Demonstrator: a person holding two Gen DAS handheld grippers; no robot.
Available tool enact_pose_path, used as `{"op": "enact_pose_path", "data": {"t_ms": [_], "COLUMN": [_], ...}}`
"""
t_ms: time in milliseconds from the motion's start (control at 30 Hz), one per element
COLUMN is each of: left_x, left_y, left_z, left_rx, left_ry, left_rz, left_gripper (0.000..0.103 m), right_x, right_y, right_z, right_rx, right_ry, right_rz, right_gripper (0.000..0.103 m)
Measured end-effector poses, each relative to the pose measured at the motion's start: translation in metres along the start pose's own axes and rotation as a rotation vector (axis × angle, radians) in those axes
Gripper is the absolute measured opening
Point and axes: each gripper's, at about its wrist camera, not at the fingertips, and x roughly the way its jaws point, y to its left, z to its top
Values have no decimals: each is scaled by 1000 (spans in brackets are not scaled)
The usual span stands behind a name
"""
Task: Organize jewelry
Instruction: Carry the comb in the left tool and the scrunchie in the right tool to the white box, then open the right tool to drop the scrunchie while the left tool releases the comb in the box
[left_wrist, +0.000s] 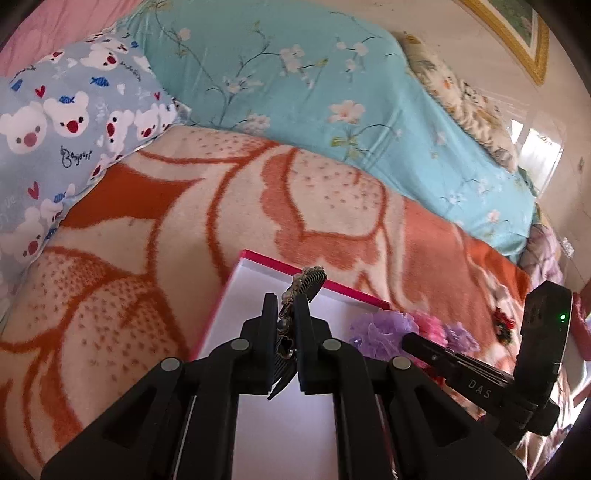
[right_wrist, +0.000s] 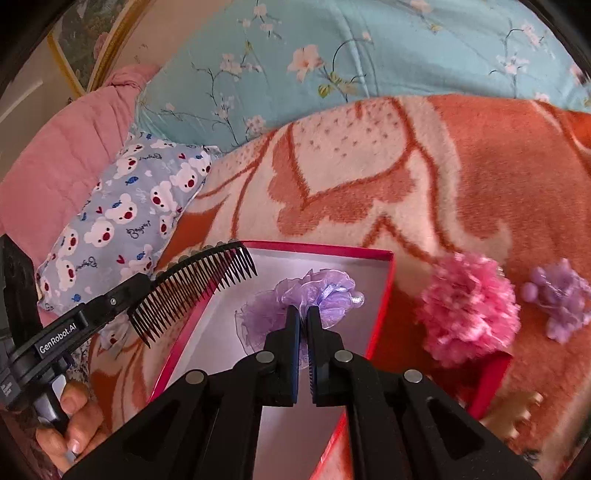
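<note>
Right wrist view: right claw (right_wrist: 303, 325) clamps a purple scrunchie (right_wrist: 314, 291) over the red box (right_wrist: 384, 291); left claw (left_wrist: 286, 314) clamps a comb (left_wrist: 304, 284) above it. Next, both likely release inside.

Box (right_wrist: 384, 295) on blanket (right_wrist: 369, 166) (pom-pom (right_wrist: 469, 306) rightward).

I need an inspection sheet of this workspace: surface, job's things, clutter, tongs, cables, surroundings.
Surface: orange and cream blanket on a bed.
Job's things: open pink box; black hair comb; lilac organza scrunchie; pink pompom and purple flower piece lying on the blanket beside the box.
Clutter: nothing seen.
Tongs: left tongs shut on the comb; right tongs shut on the scrunchie, over the box.
Cables: nothing seen.
Surroundings: teal floral quilt, bear-print pillow, framed picture.
</note>
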Motion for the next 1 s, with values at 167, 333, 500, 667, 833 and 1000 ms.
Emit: {"op": "enact_pose_path", "data": {"t_ms": [167,333,500,667,833,1000], "left_x": [19,31,41,56,59,63], "left_y": [3,1,3,1,-1,-2], "left_z": [-4,-15,-23,-30,-26,-23], "left_rx": [13,36,32,38,46,47], "left_ry": [-2,19,62,133,166,198], "left_rz": [42,49,46,60,64,60], "left_gripper": [7,7,7,4,4,4], "right_x": [26,42,55,67,69,69], "right_y": [1,-1,-6,-14,-14,-14], "right_z": [5,5,1,-5,-7,-6], "right_rx": [-4,-8,-6,14,12,22], "right_ry": [19,32,70,119,129,136], "right_rz": [-3,-13,-29,-49,-49,-36], "right_gripper": [3,3,3,7,9,20]}}
